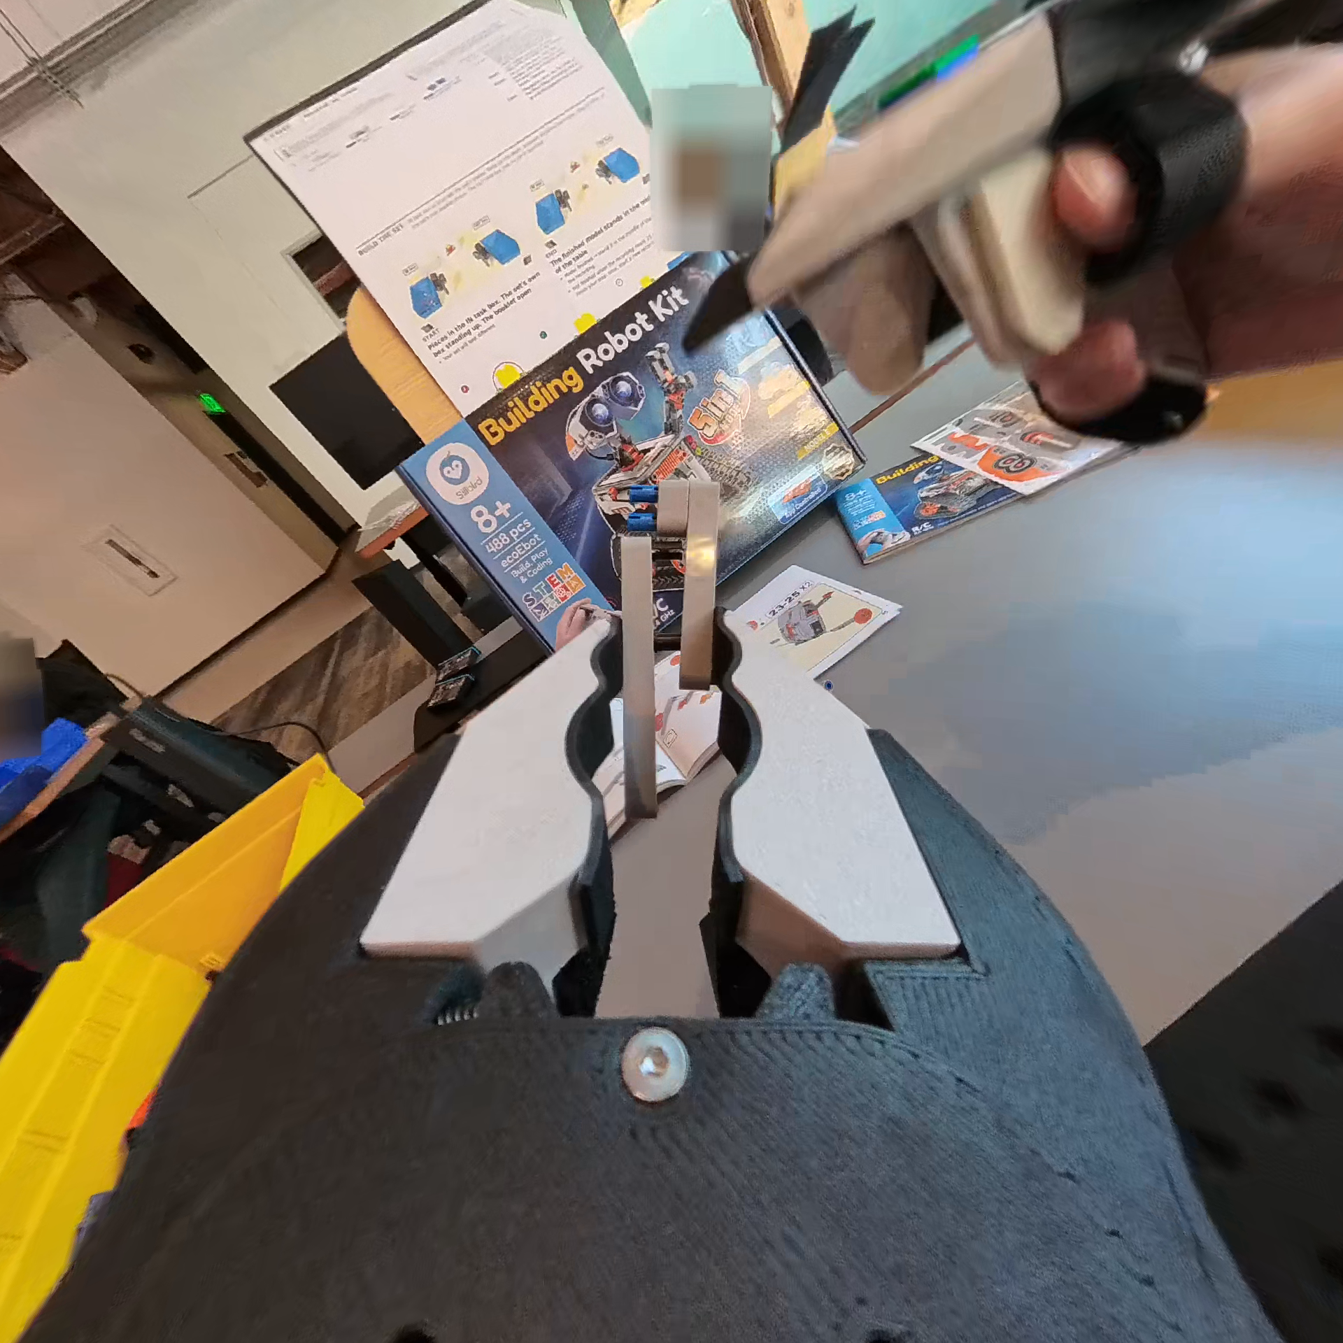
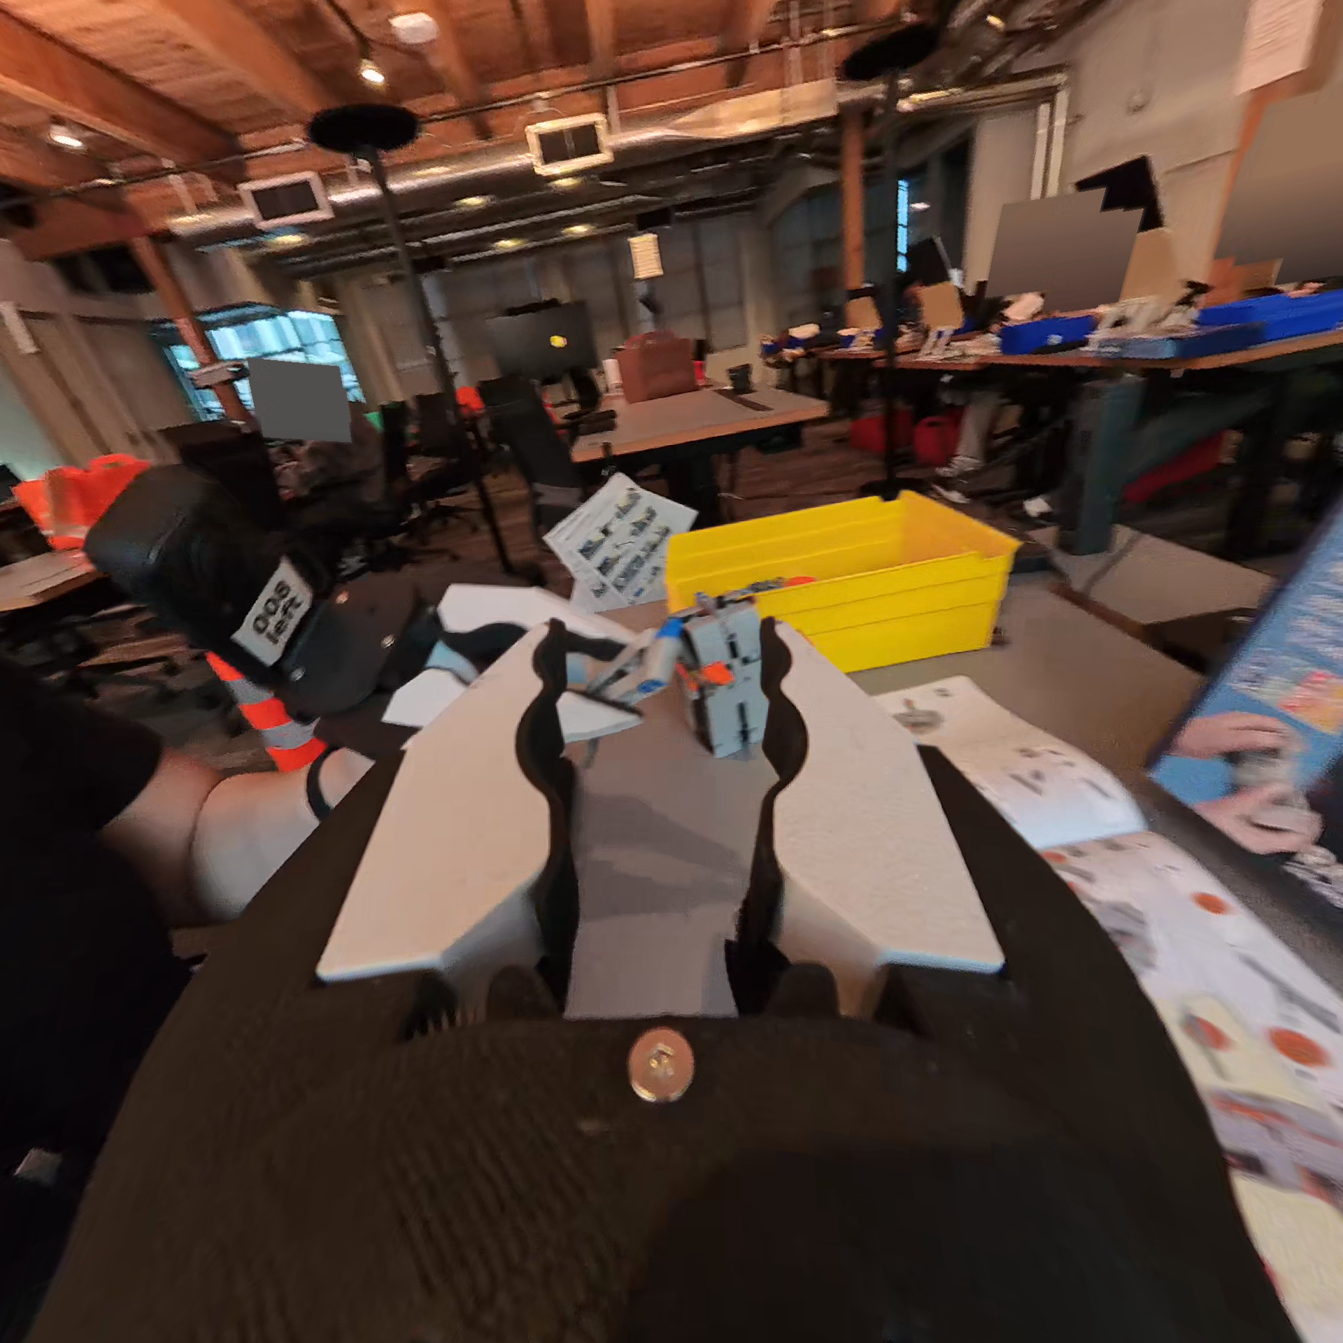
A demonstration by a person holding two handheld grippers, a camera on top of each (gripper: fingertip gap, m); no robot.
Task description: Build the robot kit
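The left gripper [image 1: 665, 647] held a small grey brick assembly [image 1: 672, 581] between its two white fingers [image 1: 509, 785], which were closed onto it near their tips. From that side the piece showed as flat grey beams standing on edge, one long beam reaching back between the fingers and a shorter pair rising above the tips, with two blue pins sticking out at the upper left. In the right wrist view the same assembly [image 2: 719, 676] looked like a blocky grey body with an orange part and a blue-tipped arm, held above the grey table [image 2: 654, 836]. The right gripper [image 2: 658, 654] had its fingers apart with nothing between them; the assembly sat just beyond its right fingertip, and whether they touched could not be told. In the left wrist view the right gripper [image 1: 836, 240] appeared blurred at upper right, gripped by a hand [image 1: 1134, 240] well above the table. A kit box [image 1: 654, 450] stood upright at the far edge, a yellow bin [image 2: 843, 574] lay at the table's side, and open grey surface stretched to the right of the left gripper. One box, one bin and one open instruction booklet [image 1: 814, 618] were seen, with two more printed booklets [image 1: 974, 472] lying farther right.
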